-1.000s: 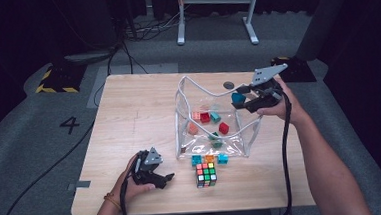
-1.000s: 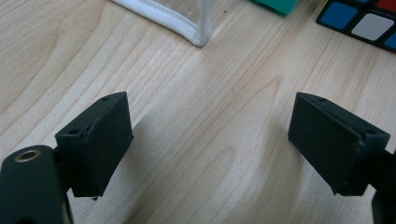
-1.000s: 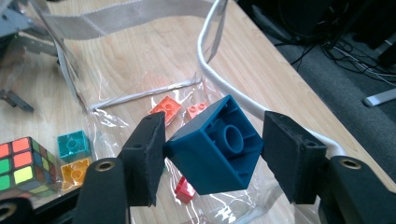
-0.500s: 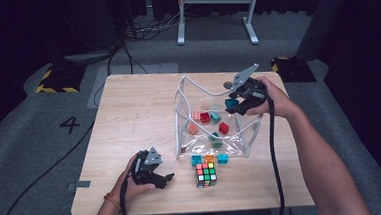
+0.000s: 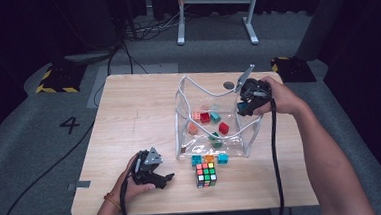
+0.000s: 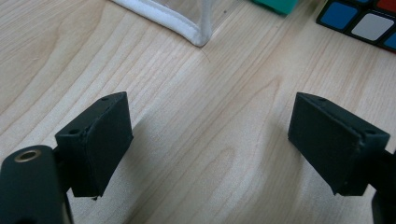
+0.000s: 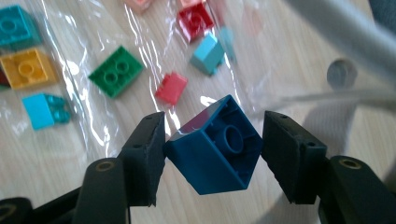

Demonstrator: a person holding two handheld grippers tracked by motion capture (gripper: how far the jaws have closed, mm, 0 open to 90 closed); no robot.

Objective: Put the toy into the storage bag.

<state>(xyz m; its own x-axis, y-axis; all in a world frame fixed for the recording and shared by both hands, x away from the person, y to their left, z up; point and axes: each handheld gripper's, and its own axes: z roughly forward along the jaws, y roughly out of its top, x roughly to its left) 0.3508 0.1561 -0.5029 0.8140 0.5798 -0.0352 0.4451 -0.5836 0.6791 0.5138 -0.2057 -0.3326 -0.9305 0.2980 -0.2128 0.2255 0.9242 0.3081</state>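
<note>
Since the earlier frames my right hand-held gripper (image 5: 242, 106) has shifted left from the right edge of the high view and now sits at the right rim of the clear bag (image 5: 210, 117), slightly lower. Left hand-held gripper (image 5: 159, 179) unchanged, resting on the desk (image 5: 129, 121) at lower left of the high view.

Right jaws pinch a dark blue brick (image 7: 215, 145), tilted on one corner, its hollow underside facing the camera. In the right gripper view the brick hangs above the plastic, with the green brick (image 7: 116, 71), the red ones and the light blue ones lying beyond.

Left jaws are spread wide over bare wood; the bag's white corner seam (image 6: 198, 37) lies just ahead of them.

Step in hand, as I read it: carrying the blue brick to the bag. Next: move it over the opening, clear of the rim, then release.
</note>
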